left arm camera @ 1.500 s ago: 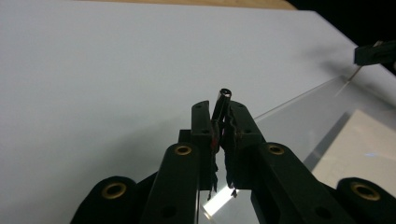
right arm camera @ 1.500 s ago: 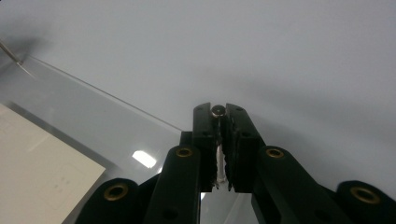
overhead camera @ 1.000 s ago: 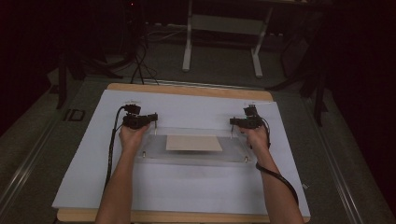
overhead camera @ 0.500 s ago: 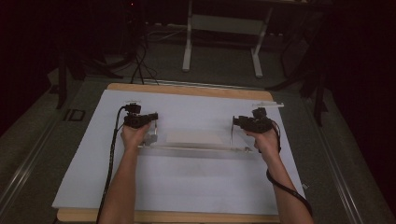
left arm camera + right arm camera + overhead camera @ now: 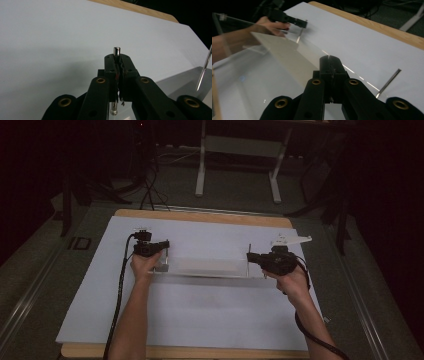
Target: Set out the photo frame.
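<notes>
A clear plastic plate [image 5: 205,266] hangs between my two grippers above the white table cover [image 5: 200,315], tilted with its far edge up. My left gripper [image 5: 162,245] holds the plate's left end. In the left gripper view it [image 5: 117,58] is shut on a short upright metal post [image 5: 116,50], with the plate [image 5: 185,82] at lower right. My right gripper [image 5: 251,258] is at the plate's right end. Its jaws [image 5: 329,60] are closed at the plate's edge [image 5: 274,75]; what they pinch is hidden. A thin metal pin [image 5: 388,83] stands to their right.
The white cover lies on a wooden table whose far edge [image 5: 200,216] shows. Behind it are a grey stand's legs [image 5: 235,165] and cables [image 5: 150,185] on the dark floor. Each gripper trails a black cable [image 5: 120,295] along the forearm.
The plate lay flat with a tan sheet showing on it; now it is lifted and tilted. My right hand has moved right and toward the person. The left hand has barely moved.
</notes>
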Motion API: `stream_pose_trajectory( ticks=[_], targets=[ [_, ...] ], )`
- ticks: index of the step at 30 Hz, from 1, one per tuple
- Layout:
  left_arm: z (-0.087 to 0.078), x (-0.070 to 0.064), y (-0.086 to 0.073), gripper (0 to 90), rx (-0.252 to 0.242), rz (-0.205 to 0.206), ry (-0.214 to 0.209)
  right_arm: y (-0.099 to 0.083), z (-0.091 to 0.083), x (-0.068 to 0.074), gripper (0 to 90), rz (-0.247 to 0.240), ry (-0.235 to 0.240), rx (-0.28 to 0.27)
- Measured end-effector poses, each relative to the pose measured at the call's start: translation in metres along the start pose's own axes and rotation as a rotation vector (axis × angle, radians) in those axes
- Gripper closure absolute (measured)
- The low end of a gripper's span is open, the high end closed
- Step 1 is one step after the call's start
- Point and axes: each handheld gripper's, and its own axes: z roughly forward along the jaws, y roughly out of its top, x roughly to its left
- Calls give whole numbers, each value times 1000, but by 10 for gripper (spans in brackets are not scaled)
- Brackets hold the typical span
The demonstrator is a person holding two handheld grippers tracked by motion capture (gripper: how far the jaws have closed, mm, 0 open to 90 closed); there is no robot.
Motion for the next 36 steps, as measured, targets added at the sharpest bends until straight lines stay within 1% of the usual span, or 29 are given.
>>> stream_pose_trajectory(
  ticks=[1, 3, 5, 6, 7, 8, 10, 11, 12, 13, 14, 15, 16, 17, 18, 19, 20, 21, 22, 24, 25, 26, 27, 28, 29, 30, 31, 33, 36],
  targets=[
    [0, 0, 0, 862, 2, 0, 1, 1, -5, 5, 900, -7, 10, -8],
    [0, 0, 0, 862, 3, -3, 5, 1, -8, 8, 900, -10, 14, -11],
    [1, 0, 0, 862, 2, -6, 5, 2, -16, 17, 900, -36, 21, -17],
    [1, 0, 0, 862, 1, -7, 5, 2, -16, 17, 900, -36, 21, -17],
    [1, 0, 0, 862, 1, -9, 7, 3, -21, 26, 900, -54, 27, -24],
    [1, 0, 0, 862, 1, -9, 7, 3, -21, 26, 900, -54, 27, -24],
    [1, 0, 1, 862, 1, -12, 8, 3, -27, 39, 900, -85, 37, -37],
    [2, 0, 1, 862, 0, -12, 9, 3, -29, 43, 900, -90, 44, -39],
    [2, 0, 1, 862, 0, -14, 9, 3, -30, 49, 900, -94, 56, -39],
    [2, -1, 1, 862, 3, -18, 12, 0, -29, 60, 900, -108, 74, -42],
    [2, -1, 1, 862, 3, -18, 12, 0, -29, 60, 900, -108, 74, -42],
    [2, -1, 2, 862, 9, -17, 16, -4, -27, 69, 900, -119, 100, -46],
    [2, -1, 2, 862, 9, -17, 16, -4, -27, 69, 900, -119, 100, -46],
    [2, -2, 4, 863, 23, -9, 22, -8, -24, 78, 900, -132, 117, -49],
    [2, -2, 4, 862, 23, -9, 22, -8, -24, 78, 900, -132, 117, -49],
    [2, -2, 4, 862, 24, -8, 20, -12, -20, 84, 900, -132, 125, -46],
    [2, -2, 4, 862, 24, -8, 20, -12, -20, 84, 900, -132, 125, -46],
    [2, -2, 4, 862, 24, -5, 21, -16, -12, 88, 900, -134, 123, -30],
    [2, -2, 4, 862, 24, -5, 21, -16, -12, 88, 900, -134, 123, -30],
    [2, -2, 4, 862, 24, -6, 20, -20, -4, 90, 900, -138, 102, -8],
    [1, -2, 4, 862, 25, -5, 18, -24, 2, 89, 900, -127, 82, -20],
    [1, -2, 4, 862, 25, -5, 18, -24, 2, 89, 900, -127, 82, -20],
    [1, -2, 4, 861, 25, -4, 16, -25, 5, 90, 900, -123, 35, -25],
    [1, -1, 4, 861, 26, -5, 12, -25, 5, 90, 900, -123, 35, -25],
    [1, -1, 4, 861, 29, -8, 9, -27, 8, 91, 900, -118, 16, -34],
    [1, -1, 4, 861, 29, -8, 9, -27, 8, 91, 900, -118, 16, -34],
    [1, -1, 4, 861, 30, -8, 12, -27, 9, 91, 900, -117, 6, -41],
    [1, -1, 5, 860, 30, -10, 11, -28, 11, 93, 900, -121, -26, -53],
    [1, -1, 5, 860, 31, -9, 13, -28, 13, 93, 900, -111, -31, -65]
  ],
)
